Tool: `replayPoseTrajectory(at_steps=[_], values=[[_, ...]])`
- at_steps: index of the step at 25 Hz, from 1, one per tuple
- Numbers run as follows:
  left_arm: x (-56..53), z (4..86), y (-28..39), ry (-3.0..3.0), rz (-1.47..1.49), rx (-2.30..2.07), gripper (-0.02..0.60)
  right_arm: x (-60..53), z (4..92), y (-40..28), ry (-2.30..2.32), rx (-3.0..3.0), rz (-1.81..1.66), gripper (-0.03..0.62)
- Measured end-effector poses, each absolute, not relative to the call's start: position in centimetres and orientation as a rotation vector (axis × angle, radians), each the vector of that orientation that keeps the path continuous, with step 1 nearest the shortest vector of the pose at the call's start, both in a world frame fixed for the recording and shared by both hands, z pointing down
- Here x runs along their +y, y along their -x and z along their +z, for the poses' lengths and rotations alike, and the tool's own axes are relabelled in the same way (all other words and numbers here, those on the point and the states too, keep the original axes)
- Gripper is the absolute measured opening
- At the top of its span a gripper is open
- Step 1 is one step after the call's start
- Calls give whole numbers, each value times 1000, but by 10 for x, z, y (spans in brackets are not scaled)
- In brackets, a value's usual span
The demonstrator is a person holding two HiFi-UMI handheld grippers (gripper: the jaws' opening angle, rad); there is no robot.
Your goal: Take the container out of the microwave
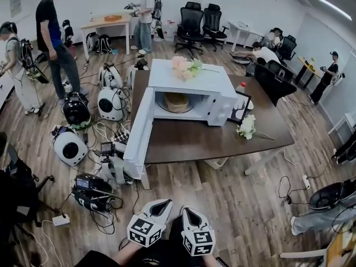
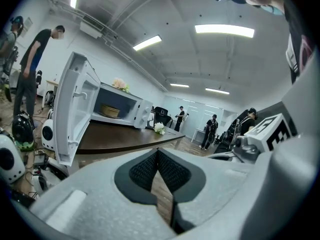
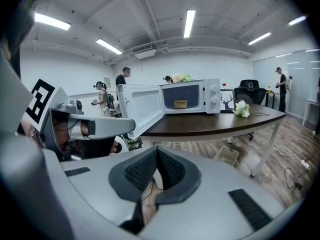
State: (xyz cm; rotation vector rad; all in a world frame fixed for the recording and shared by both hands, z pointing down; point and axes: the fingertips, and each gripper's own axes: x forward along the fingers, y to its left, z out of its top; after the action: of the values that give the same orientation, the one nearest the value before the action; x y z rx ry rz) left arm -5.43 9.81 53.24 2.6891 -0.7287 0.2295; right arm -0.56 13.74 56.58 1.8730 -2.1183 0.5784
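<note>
Tan container [image 1: 177,102] sits inside the microwave [image 1: 192,78], whose door [image 1: 138,133] stands wide open on the left. The microwave rests on a dark counter [image 1: 194,143], with pink flowers [image 1: 186,67] on its top and a white posy [image 1: 246,128] near its right side. Well short of the counter, over the wood floor [image 1: 233,199], the left gripper [image 2: 158,151] has its fingers pressed together on nothing. The right gripper [image 3: 156,150] is likewise closed and empty.

All three views face the microwave [image 1: 214,85] (from afar).
</note>
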Motion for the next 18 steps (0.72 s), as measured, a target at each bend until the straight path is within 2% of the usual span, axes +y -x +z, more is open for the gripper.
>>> replayPoseTrajectory(at_steps=[18], values=[[-36,527,-69,-2584,175,-997,9,-16,557,-118,-1578,-2293,458,8]])
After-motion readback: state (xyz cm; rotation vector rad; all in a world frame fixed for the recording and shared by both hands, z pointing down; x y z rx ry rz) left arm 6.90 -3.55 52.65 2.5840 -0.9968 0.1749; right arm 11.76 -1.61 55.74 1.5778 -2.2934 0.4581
